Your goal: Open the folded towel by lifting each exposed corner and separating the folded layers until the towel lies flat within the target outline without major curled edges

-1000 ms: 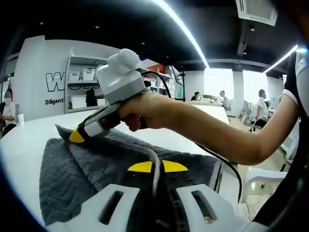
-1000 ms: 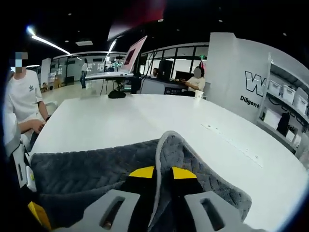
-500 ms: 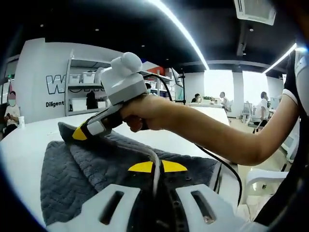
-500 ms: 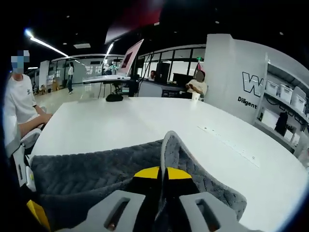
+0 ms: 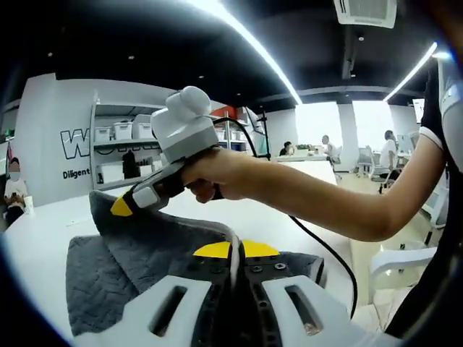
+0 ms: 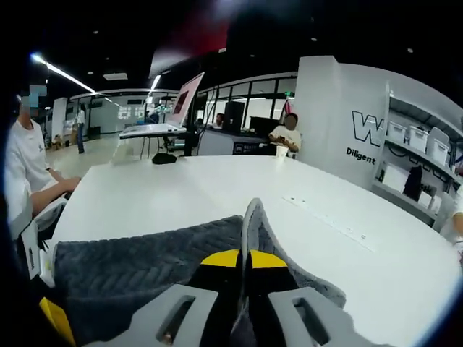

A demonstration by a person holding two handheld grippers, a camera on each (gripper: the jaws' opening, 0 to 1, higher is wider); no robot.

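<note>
Both tongs are clamped on the grey towel point(image 5: 116, 253): our left gripper point(image 5: 235, 249) bottom centre, our right gripper point(image 6: 242, 258) pinching an upright edge, likely to peel layers apart. Towel rests low in frame on the white table point(image 6: 173, 195); shelving point(image 6: 416, 159) at right.

Office surroundings beyond the work area.
A white desk point(image 6: 181, 195) is spanning the foreground; shelving point(image 5: 119, 148) holding storage boxes is standing beside a lettered wall point(image 6: 329, 116), and a seated person point(image 6: 286, 137) is facing the desk.
</note>
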